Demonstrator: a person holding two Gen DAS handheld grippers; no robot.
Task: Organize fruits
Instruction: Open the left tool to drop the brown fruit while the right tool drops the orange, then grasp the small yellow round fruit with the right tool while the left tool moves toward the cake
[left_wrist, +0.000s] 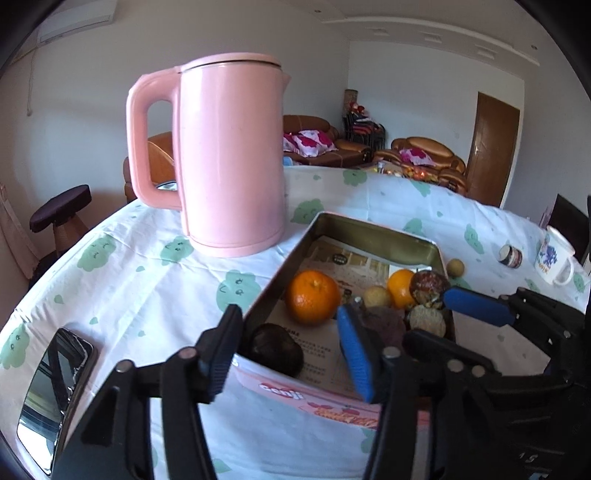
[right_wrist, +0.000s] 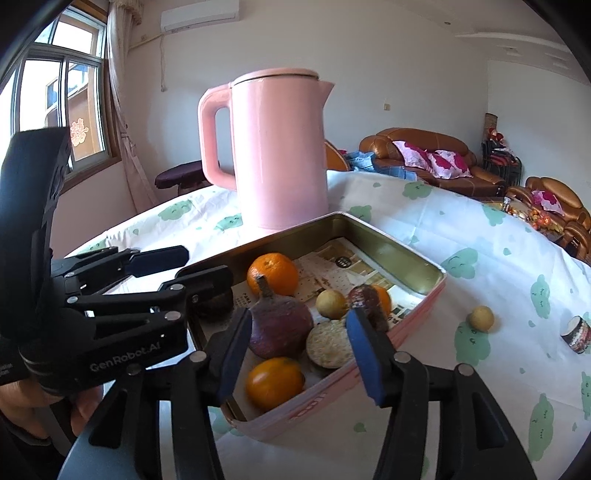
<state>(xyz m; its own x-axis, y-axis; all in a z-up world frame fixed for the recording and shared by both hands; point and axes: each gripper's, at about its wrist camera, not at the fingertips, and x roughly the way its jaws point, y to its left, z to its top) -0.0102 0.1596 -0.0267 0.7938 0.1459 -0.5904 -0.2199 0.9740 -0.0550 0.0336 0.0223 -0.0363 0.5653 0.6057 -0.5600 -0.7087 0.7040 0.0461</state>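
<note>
Left wrist view: rectangular metal tin (left_wrist: 388, 236) on a white cloth (left_wrist: 155, 280) printed with green clouds, just in front of a tall pink kettle (left_wrist: 229, 155). Inside the tin: a large orange (left_wrist: 312, 297), a dark round fruit (left_wrist: 275, 349) at the near wall, a second orange (left_wrist: 400, 286), a dark red fruit (left_wrist: 428, 282), some pale ones. Left gripper (left_wrist: 291, 354) poised over the tin's near end, fingers spread wide, nothing held. Right gripper (left_wrist: 410, 306) reaching in from the tin's right side, likewise spread.

Right wrist view: right gripper (right_wrist: 295, 354) low over the tin (right_wrist: 417, 302), fingers wide apart, nothing gripped; a purple beet-like root (right_wrist: 280, 321) and a cut pale half (right_wrist: 330, 343) lay between them in the picture, untouched as far as could be told. Another orange (right_wrist: 275, 384) at the tin's near corner. One small yellow fruit (right_wrist: 481, 318) outside the tin, to its right on the cloth, beside a small jar (right_wrist: 576, 334). Left gripper (right_wrist: 168, 266) at the tin's left side, empty.

Judged nearly finished: most fruit already gathered in the tin, the lone yellow fruit apparently left to collect.
</note>
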